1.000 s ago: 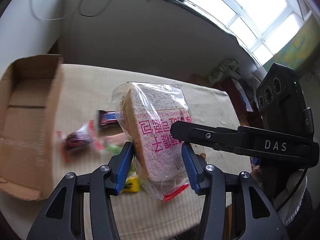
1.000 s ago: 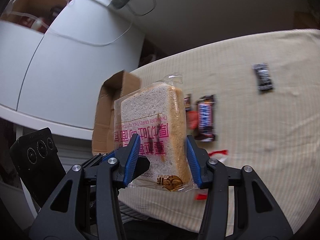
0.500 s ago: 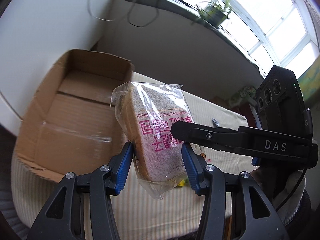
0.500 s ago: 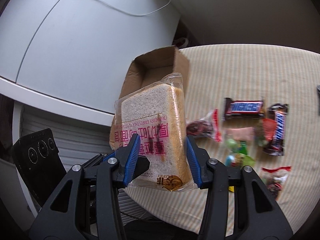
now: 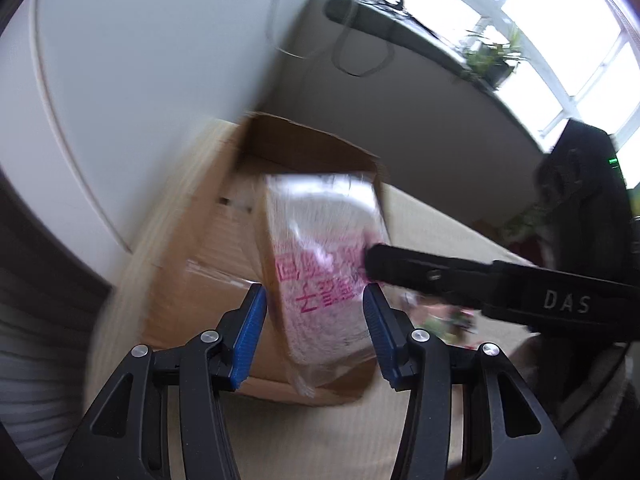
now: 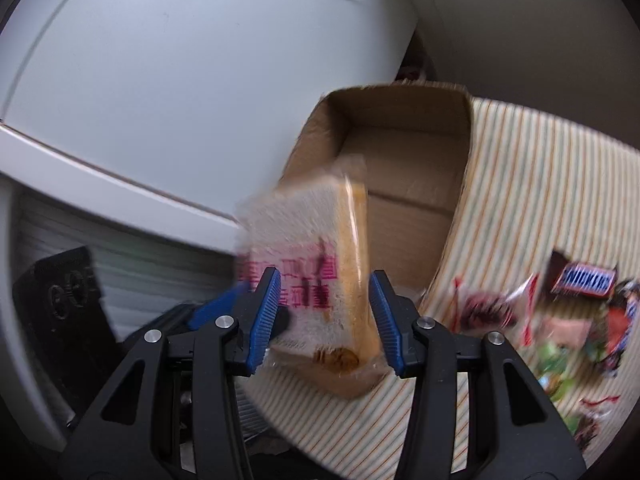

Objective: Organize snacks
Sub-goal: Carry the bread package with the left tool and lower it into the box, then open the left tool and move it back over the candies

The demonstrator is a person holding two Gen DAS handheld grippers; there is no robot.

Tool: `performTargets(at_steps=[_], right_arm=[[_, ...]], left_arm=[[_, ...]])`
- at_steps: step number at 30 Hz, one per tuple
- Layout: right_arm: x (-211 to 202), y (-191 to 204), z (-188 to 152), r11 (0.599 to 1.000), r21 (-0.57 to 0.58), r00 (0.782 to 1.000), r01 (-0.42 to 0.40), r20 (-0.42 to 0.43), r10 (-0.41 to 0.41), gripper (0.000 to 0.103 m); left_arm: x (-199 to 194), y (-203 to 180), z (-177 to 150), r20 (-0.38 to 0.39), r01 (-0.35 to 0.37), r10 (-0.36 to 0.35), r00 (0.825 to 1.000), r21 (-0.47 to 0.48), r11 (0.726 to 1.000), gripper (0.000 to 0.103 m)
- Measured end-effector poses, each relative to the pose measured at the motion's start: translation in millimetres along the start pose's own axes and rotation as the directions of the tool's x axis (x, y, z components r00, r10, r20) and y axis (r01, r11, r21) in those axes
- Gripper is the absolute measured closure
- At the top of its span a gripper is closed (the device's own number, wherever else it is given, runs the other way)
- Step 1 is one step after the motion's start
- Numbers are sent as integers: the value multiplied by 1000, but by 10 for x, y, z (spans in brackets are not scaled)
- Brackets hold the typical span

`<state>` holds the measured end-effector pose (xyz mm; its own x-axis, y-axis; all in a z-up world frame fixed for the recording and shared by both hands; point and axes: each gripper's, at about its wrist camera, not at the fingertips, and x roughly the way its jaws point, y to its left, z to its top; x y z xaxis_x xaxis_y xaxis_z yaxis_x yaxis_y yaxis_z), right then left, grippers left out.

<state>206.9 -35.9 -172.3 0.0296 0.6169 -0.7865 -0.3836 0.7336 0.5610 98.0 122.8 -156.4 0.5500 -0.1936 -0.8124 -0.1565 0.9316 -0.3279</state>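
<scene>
A bagged slice of bread [image 5: 320,240] with pink print hangs in the air, held from two sides. My left gripper [image 5: 314,320] is shut on it, blue pads against its lower part. My right gripper [image 6: 324,312] is shut on the same bread [image 6: 304,232], and one of its black fingers [image 5: 440,276] crosses the left wrist view from the right. An open cardboard box [image 5: 304,148] lies directly behind and below the bread. In the right wrist view the box [image 6: 400,152] shows a bare bottom. Both views are motion-blurred.
Loose snacks lie on the striped tablecloth [image 6: 520,184] right of the box: a Snickers bar [image 6: 584,278], a red-wrapped snack [image 6: 488,308] and green packets [image 6: 560,360]. A white cabinet front [image 6: 160,80] stands just past the box and table edge.
Both grippers have carried the bread sideways across the table, away from the loose snacks. The box has come from the frame's edge to right behind the bread. The grip is unchanged.
</scene>
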Motion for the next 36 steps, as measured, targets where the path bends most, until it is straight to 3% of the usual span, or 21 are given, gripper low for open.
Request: performTargets(at_steps=[2,6,12,16,19,20,21,23,28,36], right_arm=[[10,-9,41,999,-5,999,39,8,-39,55],[-38,-84,55,999,3,999,41,10,-41,55],[-168,-163,-40,997,-5,997,71,29,-71,54],[-345,-217,-137,997,-21,994,81,77,-79,54],[-523,-258,-232,986,-82,983,147,120,-137,54],[-614,-285,-287,980,-102,977,173,145,-157,47],[-690,-318,-335,976,-108,972,189,163,-170,30],[-839,-397,-429,972,-103,963,209,195,-187,19],[-1161,-762,-689,964,-29,949,264,188,-255,19],[-1429,-1342,-1177,937,73,927,342,135,-349,19]], left_arm=[[-13,80,-3,3,-37,37,999,-9,999,54],[-58,162,-62,11,-60,61,998,-12,998,54],[-103,83,-94,20,-69,68,997,28,997,54],[-131,-18,-123,29,-68,66,997,91,994,54],[-168,-106,-213,21,-57,55,998,138,989,54],[-182,-140,-250,18,-56,53,998,155,986,53],[-191,-168,-281,14,-54,52,999,166,985,53],[-198,-218,-346,-4,-36,37,999,175,984,53],[-216,-335,-486,-19,12,-9,1000,170,985,53],[-59,-705,-709,-96,81,-60,994,243,967,53]])
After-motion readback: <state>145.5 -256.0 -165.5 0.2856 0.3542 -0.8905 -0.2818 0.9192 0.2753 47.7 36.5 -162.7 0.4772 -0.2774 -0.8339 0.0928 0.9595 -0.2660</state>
